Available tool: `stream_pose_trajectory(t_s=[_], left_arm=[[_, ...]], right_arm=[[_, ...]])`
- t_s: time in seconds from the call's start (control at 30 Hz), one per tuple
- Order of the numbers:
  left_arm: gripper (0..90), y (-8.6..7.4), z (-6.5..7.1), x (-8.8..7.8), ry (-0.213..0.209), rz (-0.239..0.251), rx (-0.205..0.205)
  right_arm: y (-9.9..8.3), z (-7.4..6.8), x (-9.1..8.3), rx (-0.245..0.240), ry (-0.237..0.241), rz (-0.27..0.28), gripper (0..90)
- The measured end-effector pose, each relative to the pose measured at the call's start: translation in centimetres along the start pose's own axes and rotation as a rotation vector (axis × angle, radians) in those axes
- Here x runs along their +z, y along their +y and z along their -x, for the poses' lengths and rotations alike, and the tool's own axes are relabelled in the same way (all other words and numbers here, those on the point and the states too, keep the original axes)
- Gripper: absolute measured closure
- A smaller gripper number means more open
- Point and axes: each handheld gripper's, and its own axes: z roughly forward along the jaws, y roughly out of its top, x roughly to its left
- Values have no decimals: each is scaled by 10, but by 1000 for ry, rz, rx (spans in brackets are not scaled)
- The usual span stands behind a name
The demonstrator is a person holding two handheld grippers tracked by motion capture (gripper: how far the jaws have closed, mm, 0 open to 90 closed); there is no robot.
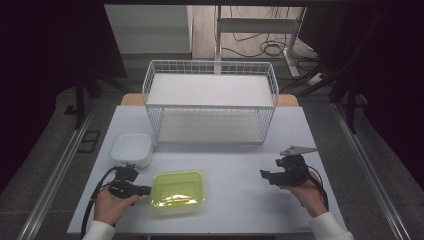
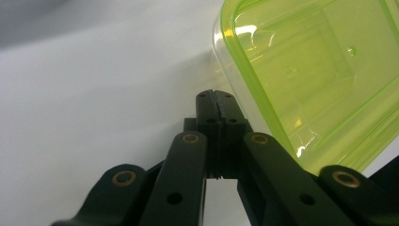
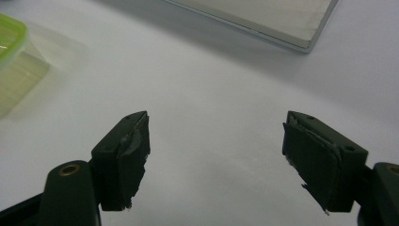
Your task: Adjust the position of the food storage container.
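Nearest the camera, two white-sleeved forearms come in from the bottom edge, each hand holding a black two-jaw gripper. At near left, the left gripper (image 1: 146,190) has its jaws pressed together with nothing between them, their tip just beside the left rim of the translucent lime-green plastic container (image 1: 178,190); whether it touches the rim I cannot tell. In the left gripper view that container (image 2: 320,70) lies to the right of the closed jaws, its rounded corner close alongside them, its hollow bare.

At near right, the right gripper (image 1: 264,174) points left toward the container but sits well apart from it, jaws spread wide and holding nothing (in the right gripper view its worn pads (image 3: 134,157) frame bare table).

The step in hand looks like nudging or taking hold of the green container with the left gripper. To grasp it well, the jaws would first have to part, then straddle the thin wall at the rim — one pad inside, one outside — squarely, so the light tub does not skid across the smooth pale-grey tabletop (image 1: 235,200). A push with closed jaws should stay low on the wall to avoid tipping.

Farther off at left sits a white square lidded plastic box (image 1: 131,149), and beyond — centre far — a white wire two-shelf rack (image 1: 210,102).
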Motion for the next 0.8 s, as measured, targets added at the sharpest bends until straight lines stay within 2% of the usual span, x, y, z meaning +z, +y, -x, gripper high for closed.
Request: stream_pose_trajectory(t_s=[0.1,0.23,0.43,0.8], left_arm=[[897,9,11,8,-7,-2,26],[898,20,26,19,-37,-7,54],[897,30,41,30,-54,-29,87],[896,32,53,36,-89,-40,118]], right_arm=[[0,0,0,3,0,-4,235],[-1,0,1,-2,-3,-6,235],[-1,1,1,-2,-3,-10,235],[-2,2,3,1,-13,-13,230]])
